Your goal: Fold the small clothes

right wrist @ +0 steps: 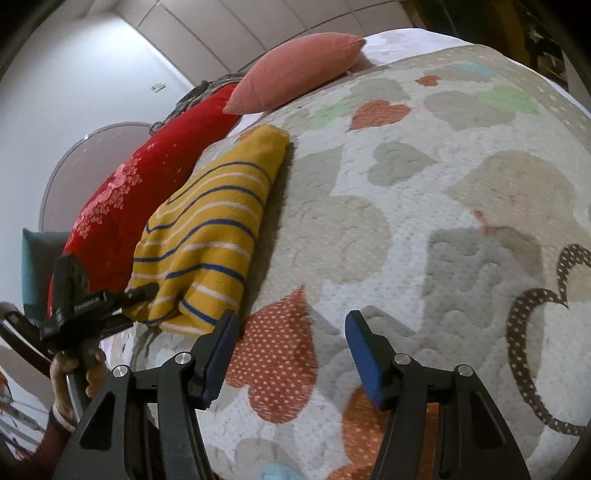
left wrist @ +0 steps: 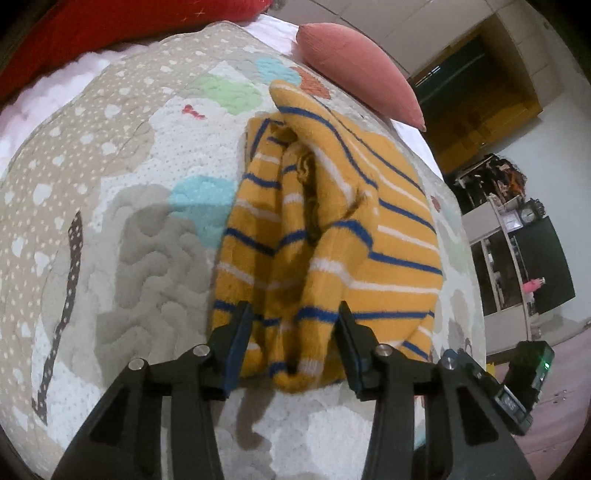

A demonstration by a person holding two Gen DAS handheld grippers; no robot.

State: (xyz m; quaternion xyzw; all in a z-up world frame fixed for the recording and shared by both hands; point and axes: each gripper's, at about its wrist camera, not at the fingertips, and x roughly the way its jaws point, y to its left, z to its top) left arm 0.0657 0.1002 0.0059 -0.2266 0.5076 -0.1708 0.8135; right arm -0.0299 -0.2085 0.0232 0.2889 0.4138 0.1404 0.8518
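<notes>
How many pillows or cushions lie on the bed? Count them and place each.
2: a pink cushion at the quilt's far edge, a red pillow beside the striped garment. Others may be hidden.

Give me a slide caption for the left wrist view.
Left hand-held gripper straddles the near edge of a folded mustard-yellow sweater with blue and white stripes on a heart-patterned quilt.

Home bedroom: bed with heart-patterned quilt (right wrist: 424, 206), pink pillow (right wrist: 295, 70), red floral blanket (right wrist: 122, 206). Built-in wardrobe panels (left wrist: 436, 26), cluttered shelf unit with clock (left wrist: 517, 236) behind.
</notes>
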